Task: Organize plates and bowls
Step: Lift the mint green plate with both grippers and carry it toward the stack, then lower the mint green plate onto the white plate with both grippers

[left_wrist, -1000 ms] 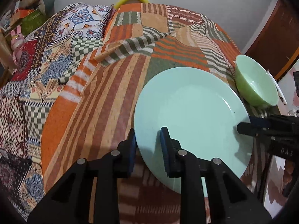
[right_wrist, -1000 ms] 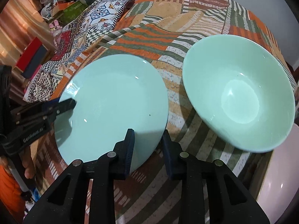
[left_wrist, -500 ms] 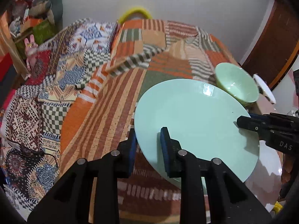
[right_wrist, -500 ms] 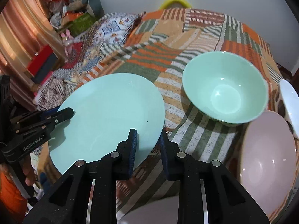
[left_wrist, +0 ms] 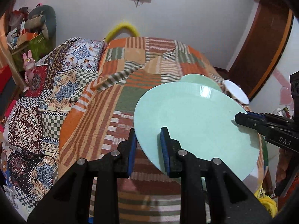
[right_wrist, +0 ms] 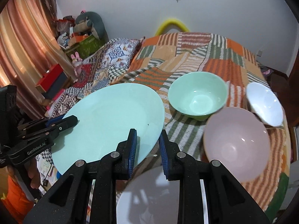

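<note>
Currently, plate (left_wrist: 196,123): being held above the bed (left_wrist: 130,85).
Left gripper (left_wrist: 148,147): being clamped on its near-left rim.
Right gripper (right_wrist: 147,147): being clamped on its near-right rim.

Plate (right_wrist: 110,119) left of three bowls (right_wrist: 197,95), above bedspread (right_wrist: 188,56).

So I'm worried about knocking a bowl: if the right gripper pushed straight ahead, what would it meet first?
The right gripper already straddles the mint plate's rim, so the plate comes first. Beyond it, probably striped blanket left of the green bowl; depth is unclear.
</note>
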Demonstrator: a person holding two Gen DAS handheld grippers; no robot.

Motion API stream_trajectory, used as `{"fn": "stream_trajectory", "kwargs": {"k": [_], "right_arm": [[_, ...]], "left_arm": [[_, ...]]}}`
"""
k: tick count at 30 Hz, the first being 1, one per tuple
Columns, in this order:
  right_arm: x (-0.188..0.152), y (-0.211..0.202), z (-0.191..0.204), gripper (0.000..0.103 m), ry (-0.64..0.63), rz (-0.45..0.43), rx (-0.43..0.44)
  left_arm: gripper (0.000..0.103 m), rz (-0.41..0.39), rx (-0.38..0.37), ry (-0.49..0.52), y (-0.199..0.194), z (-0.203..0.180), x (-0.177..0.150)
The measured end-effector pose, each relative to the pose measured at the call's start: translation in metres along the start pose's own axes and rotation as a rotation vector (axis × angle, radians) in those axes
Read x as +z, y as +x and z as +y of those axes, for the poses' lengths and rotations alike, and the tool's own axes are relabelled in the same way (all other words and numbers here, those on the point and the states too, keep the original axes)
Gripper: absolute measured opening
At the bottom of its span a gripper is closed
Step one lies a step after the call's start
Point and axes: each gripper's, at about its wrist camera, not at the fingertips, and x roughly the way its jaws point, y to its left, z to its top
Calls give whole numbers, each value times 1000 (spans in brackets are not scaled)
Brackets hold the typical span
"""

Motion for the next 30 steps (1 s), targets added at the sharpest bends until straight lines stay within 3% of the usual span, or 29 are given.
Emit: {"fn": "stream_trajectory", "kwargs": {"k": [12,30], "right_arm": [[-37,-54,-22,22,64,-58,-20],[-106,-87,-67,22,204,-41,-90]], "left_arm": [[25,-8,-37,78,-29,-59,-19],[25,104,-106,151,-9,-123,-64]]}}
